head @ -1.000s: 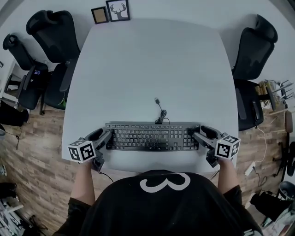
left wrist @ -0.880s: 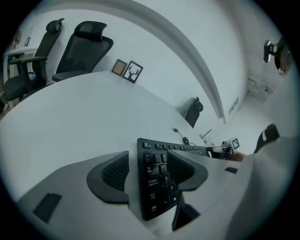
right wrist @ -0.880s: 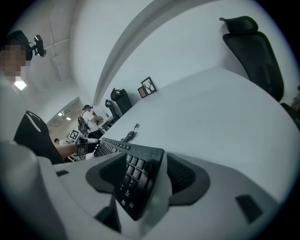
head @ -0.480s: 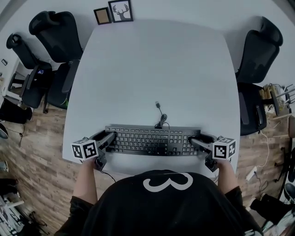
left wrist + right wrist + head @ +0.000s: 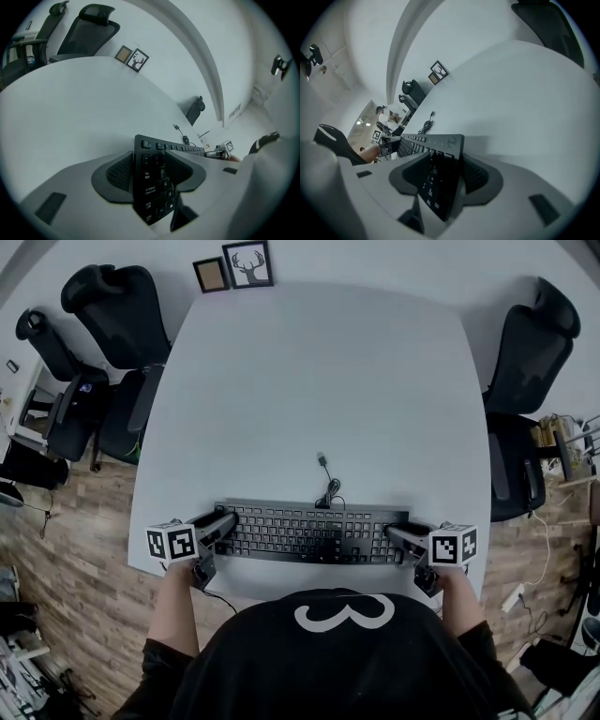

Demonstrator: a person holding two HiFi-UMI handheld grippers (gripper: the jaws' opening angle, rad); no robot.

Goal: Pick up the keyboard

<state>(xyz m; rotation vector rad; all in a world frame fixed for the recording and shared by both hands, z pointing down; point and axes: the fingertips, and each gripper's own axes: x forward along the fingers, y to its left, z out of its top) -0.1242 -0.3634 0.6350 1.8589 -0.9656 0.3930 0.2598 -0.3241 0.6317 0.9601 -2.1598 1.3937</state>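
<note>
A black keyboard (image 5: 314,532) lies along the near edge of the white table (image 5: 319,381), its cable (image 5: 328,488) curling away to a loose plug. My left gripper (image 5: 222,524) is at its left end and my right gripper (image 5: 398,538) at its right end. In the left gripper view the keyboard (image 5: 152,187) end stands between the closing jaws of the left gripper (image 5: 150,171), with both pads against it. The right gripper view shows the same: the right gripper (image 5: 445,176) has its closing jaws on the keyboard (image 5: 436,140) end, pads touching both faces.
Two small picture frames (image 5: 234,268) stand at the table's far edge. Black office chairs stand at the left (image 5: 112,343) and right (image 5: 525,362) of the table. The person's body is close behind the table's near edge.
Both grippers' jaws have narrowed onto the keyboard's ends. The right gripper has sunk a little and rolled. The keyboard still lies on the table.
</note>
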